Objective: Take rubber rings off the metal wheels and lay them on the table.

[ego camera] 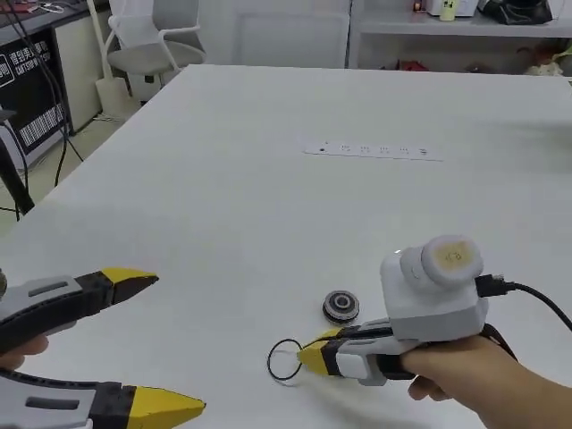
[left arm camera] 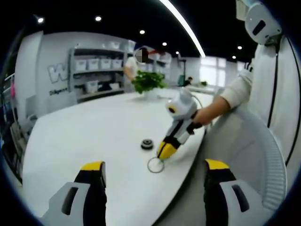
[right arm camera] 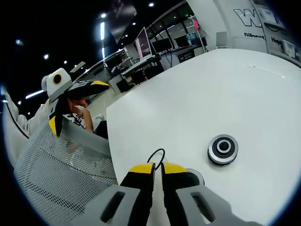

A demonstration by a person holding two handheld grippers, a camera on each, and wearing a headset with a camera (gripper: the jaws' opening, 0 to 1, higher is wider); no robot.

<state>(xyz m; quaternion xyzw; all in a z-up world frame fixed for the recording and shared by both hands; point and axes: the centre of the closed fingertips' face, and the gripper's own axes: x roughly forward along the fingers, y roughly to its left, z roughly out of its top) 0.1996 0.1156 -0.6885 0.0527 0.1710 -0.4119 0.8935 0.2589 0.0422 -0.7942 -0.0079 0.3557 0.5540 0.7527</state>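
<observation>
Counter: white, broad, with 1 metal wheel lying flat near its front edge.
Rubber ring: thin, black, off the wheel, lying on the counter near it, toward the person.
Right tongs: yellow tips drawn almost together, pinching the ring's rim, low against the counter.
Left tongs: spread wide, holding nothing, well apart from ring and wheel, at the lower left of the head view.

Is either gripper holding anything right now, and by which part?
The right gripper is shut on the rubber ring, pinching one side of its thin band. The left gripper is open and holds nothing.
</observation>
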